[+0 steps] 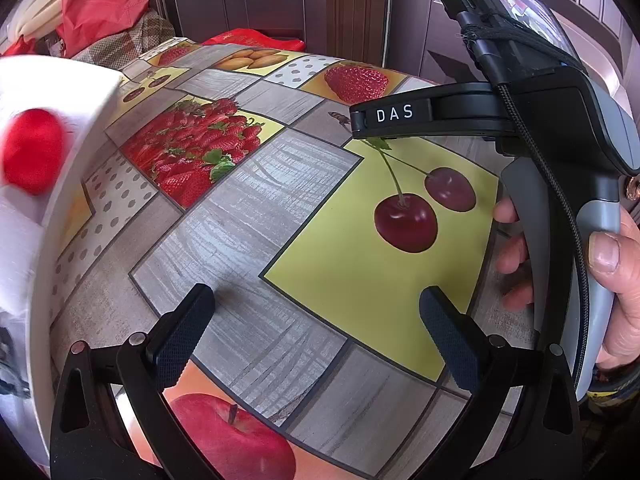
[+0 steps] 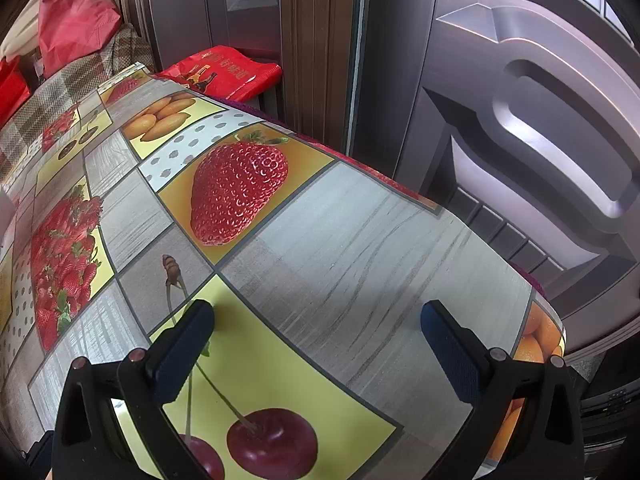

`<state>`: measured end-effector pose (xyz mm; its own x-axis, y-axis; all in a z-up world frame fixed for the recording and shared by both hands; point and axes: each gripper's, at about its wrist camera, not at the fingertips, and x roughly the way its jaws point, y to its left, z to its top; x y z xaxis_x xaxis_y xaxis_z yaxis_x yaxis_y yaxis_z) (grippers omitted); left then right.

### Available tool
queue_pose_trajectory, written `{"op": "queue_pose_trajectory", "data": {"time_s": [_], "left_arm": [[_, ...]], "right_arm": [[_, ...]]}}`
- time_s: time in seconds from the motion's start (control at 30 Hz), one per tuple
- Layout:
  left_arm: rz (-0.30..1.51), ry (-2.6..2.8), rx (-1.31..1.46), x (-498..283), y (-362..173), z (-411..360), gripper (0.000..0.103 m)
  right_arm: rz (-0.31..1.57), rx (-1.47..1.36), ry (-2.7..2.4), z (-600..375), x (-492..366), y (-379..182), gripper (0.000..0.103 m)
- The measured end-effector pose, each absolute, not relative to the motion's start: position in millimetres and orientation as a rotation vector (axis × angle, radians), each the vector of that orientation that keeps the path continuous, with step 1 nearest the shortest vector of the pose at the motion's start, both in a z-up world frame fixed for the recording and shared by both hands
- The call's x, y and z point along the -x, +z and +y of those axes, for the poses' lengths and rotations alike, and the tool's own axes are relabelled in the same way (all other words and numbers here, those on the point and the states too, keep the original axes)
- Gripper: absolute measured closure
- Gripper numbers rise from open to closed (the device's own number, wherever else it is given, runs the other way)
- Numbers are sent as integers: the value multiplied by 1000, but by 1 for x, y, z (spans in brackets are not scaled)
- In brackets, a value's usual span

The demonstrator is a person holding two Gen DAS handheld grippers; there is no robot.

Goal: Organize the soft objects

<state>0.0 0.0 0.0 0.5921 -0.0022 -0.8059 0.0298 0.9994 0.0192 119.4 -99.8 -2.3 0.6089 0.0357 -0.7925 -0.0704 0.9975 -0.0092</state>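
Observation:
A white container [image 1: 52, 216] stands at the left edge of the left wrist view. It holds a red fuzzy ball [image 1: 32, 150] and white soft material [image 1: 16, 248]. My left gripper [image 1: 316, 320] is open and empty over the fruit-print tablecloth, to the right of the container. My right gripper [image 2: 318, 330] is open and empty above the cloth near the table's right edge. The right gripper's body [image 1: 560, 128], held in a hand, also shows in the left wrist view.
The table [image 2: 360, 240] carries a cloth printed with strawberries, cherries and apples. Its far edge meets a dark brown door [image 2: 520, 120]. A red bag [image 2: 224, 70] lies behind the table. More red bags and a checked fabric [image 2: 72, 72] sit at the back left.

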Motion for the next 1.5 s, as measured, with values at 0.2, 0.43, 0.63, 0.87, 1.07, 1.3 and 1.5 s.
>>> {"op": "queue_pose_trajectory", "data": {"time_s": [0.2, 0.43, 0.63, 0.87, 1.07, 1.3, 1.5], "left_arm": [[937, -19, -32, 0, 0, 0, 1], [937, -18, -32, 0, 0, 0, 1], [937, -19, -31, 0, 0, 1, 1], [937, -19, -30, 2, 0, 2, 1], [938, -19, -31, 0, 0, 0, 1], [937, -20, -30, 1, 0, 1, 1], [937, -20, -30, 0, 1, 2, 1]], "right_arm": [[915, 42, 61, -100, -119, -2, 0], [915, 43, 60, -99, -120, -2, 0], [915, 43, 60, -100, -119, -2, 0], [915, 44, 60, -100, -119, -2, 0], [915, 44, 60, -99, -119, -2, 0], [915, 44, 59, -98, -120, -2, 0], [915, 45, 59, -98, -119, -2, 0]]}}
